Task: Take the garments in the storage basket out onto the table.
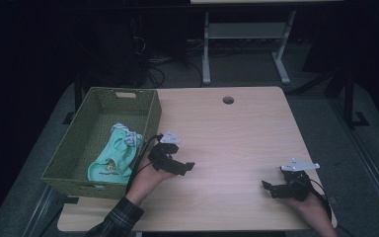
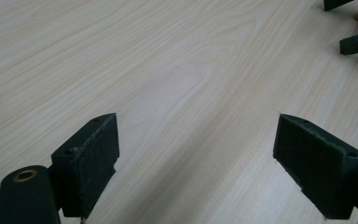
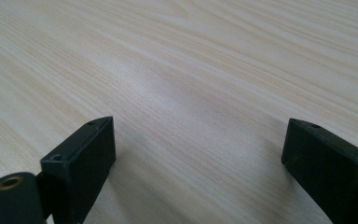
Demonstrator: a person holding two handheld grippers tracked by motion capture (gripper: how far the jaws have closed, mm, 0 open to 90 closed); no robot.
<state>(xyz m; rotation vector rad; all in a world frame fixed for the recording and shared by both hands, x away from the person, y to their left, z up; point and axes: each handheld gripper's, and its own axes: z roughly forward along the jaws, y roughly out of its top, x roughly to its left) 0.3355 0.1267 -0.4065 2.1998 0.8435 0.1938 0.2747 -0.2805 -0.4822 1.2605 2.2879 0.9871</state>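
Note:
A green woven basket (image 1: 81, 148) stands at the table's left edge. Inside it lies a mint-green cloth (image 1: 112, 160) with a small print, and a striped piece on top of it. Just right of the basket, a hand holds my left gripper (image 1: 187, 168) low over the table, open and empty. In the left gripper view its jaws stand wide apart over bare wood (image 2: 186, 84). My right gripper (image 1: 268, 187) rests near the front right corner, open with nothing between its jaws. The right gripper view has light wood grain (image 3: 191, 79) between the jaws.
The light wooden table (image 1: 227, 138) has a round cable hole (image 1: 228, 100) near its far edge. Beyond it stand a white desk frame (image 1: 246, 44) and cables on a dark floor. The other gripper's jaw tips (image 2: 356, 42) show at the left gripper view's top right.

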